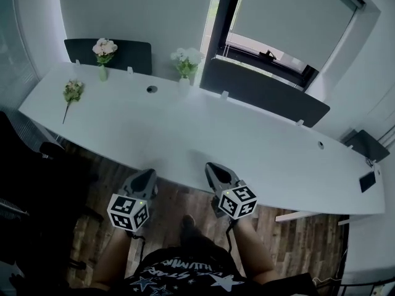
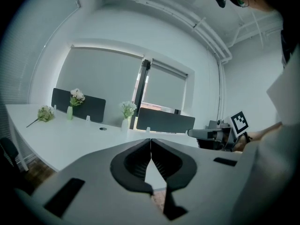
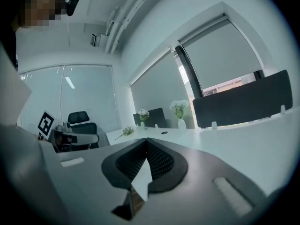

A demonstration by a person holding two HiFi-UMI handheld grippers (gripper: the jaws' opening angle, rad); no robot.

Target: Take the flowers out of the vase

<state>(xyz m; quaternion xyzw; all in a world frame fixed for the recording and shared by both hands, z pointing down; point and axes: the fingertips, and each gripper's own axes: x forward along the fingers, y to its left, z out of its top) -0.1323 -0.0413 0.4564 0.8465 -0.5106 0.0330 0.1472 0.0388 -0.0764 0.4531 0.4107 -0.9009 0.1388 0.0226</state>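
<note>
Two vases stand at the far edge of the long white table (image 1: 203, 134). A green vase (image 1: 102, 73) holds pink-white flowers (image 1: 105, 48), and a white vase (image 1: 184, 86) holds white flowers (image 1: 186, 59). One loose bunch of flowers (image 1: 72, 91) lies flat on the table's left end. My left gripper (image 1: 147, 179) and right gripper (image 1: 214, 171) are both shut and empty at the table's near edge, far from the vases. The left gripper view shows the green vase (image 2: 70, 112), the white vase (image 2: 125, 124) and the lying flowers (image 2: 45, 113). The right gripper view shows the white vase (image 3: 181, 123).
Dark screen panels (image 1: 262, 91) stand behind the table's far edge, under a window with blinds. A black office chair (image 1: 24, 184) is at my left over wooden floor. A small dark object (image 1: 367, 181) lies on the table's right end. A cable hole (image 1: 152, 89) sits between the vases.
</note>
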